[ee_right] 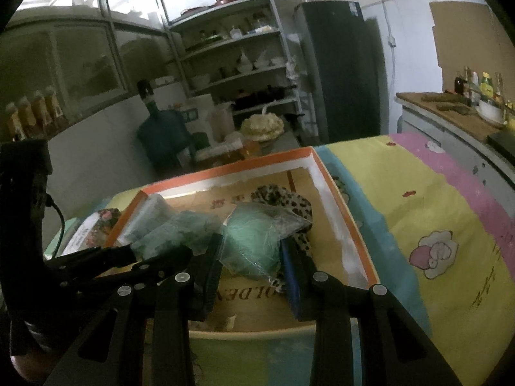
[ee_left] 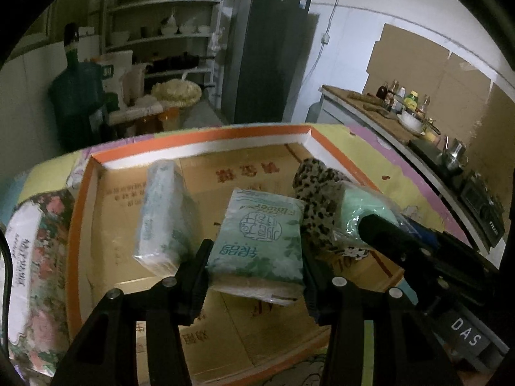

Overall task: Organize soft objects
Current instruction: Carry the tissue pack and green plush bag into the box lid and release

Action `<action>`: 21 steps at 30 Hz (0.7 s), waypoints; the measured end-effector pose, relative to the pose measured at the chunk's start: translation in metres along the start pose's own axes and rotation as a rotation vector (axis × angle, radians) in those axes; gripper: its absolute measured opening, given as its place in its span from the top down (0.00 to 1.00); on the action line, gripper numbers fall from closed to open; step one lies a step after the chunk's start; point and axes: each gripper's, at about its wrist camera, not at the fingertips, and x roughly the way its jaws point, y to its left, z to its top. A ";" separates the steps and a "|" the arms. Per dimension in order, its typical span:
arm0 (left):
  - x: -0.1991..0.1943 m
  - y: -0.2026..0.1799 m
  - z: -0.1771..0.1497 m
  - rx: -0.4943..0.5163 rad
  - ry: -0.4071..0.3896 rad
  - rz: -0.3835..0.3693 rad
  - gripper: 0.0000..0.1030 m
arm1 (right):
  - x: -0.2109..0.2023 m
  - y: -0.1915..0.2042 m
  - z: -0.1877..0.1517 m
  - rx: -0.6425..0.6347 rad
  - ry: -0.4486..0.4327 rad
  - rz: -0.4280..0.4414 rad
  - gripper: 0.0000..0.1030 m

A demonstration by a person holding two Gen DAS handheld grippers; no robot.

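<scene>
A green-printed tissue pack [ee_left: 257, 241] is held tilted above the orange-rimmed cardboard tray [ee_left: 206, 143]. A second tissue pack [ee_left: 164, 215] stands inside. A bagged mint-green bundle [ee_right: 254, 241] overlaps a leopard-print cloth [ee_left: 317, 199].

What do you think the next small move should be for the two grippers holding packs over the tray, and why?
Probably lower both a little further, then release. The left gripper grips a tissue pack and the right gripper a green bagged bundle, both over the cardboard tray floor, apparently not yet resting on it.
</scene>
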 end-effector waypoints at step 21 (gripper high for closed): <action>-0.004 0.010 -0.002 -0.066 0.006 -0.004 0.27 | 0.003 -0.010 -0.002 0.045 0.020 -0.003 0.50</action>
